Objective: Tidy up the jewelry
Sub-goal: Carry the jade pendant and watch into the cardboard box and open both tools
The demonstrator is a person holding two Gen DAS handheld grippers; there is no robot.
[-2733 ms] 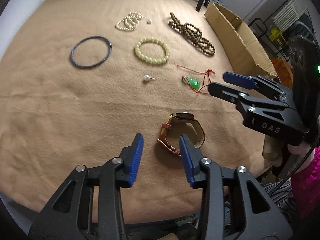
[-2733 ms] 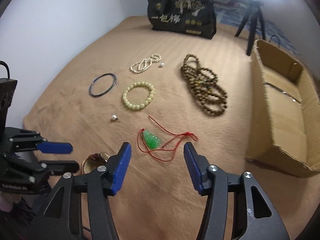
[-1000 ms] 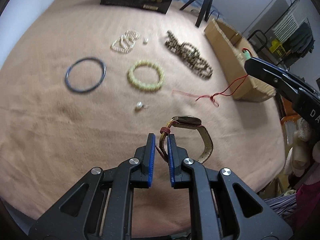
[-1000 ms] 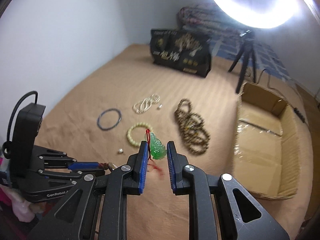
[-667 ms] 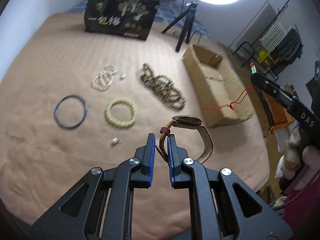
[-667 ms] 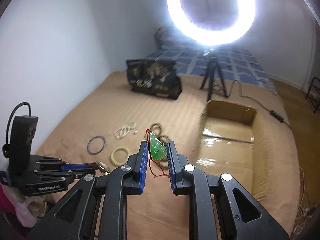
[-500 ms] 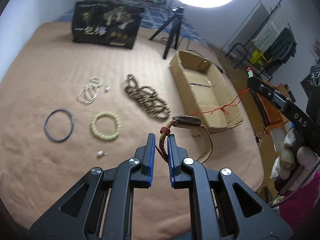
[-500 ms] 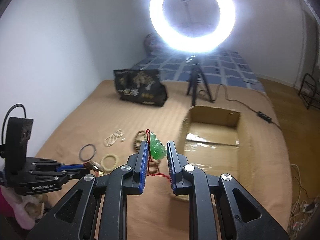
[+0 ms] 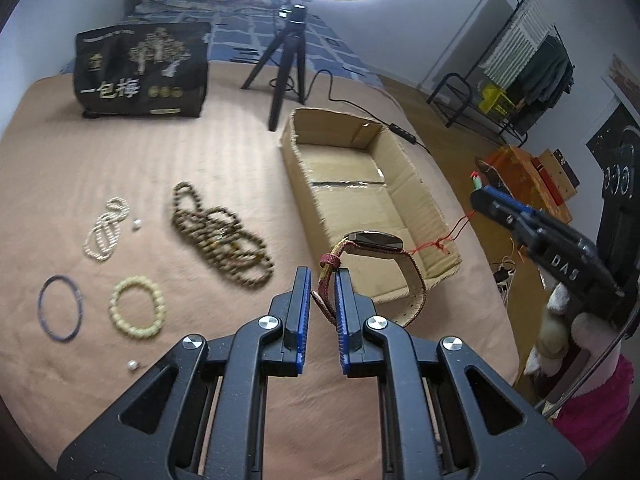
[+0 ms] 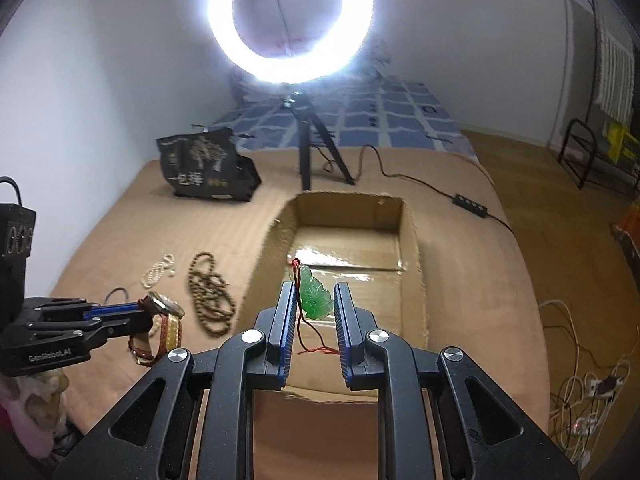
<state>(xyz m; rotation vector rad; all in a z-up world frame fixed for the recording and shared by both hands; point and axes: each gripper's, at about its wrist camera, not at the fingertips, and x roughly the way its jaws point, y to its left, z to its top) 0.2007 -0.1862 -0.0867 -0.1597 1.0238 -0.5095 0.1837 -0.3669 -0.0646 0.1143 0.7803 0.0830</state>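
Since both go to the open cardboard box (image 10: 412, 264), the brown-strapped wristwatch (image 9: 374, 242) is pinched by its strap in the left gripper (image 9: 322, 280)'s nearly closed fingers (image 9: 302, 292) and the green carved jade pendant on red cord (image 10: 316, 294) is clamped in the right gripper (image 10: 314, 294), each held clear of the bed

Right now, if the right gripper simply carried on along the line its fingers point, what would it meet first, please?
Most likely the cardboard box: the right gripper, shut on the green pendant, aims down into its open, empty-looking floor. Nothing shows between them, though depth is hard to judge in this view.

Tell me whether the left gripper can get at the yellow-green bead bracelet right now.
Probably not yet: the left gripper is shut on the watch strap, so its jaws are occupied. The bead bracelet itself lies uncovered on the blanket.
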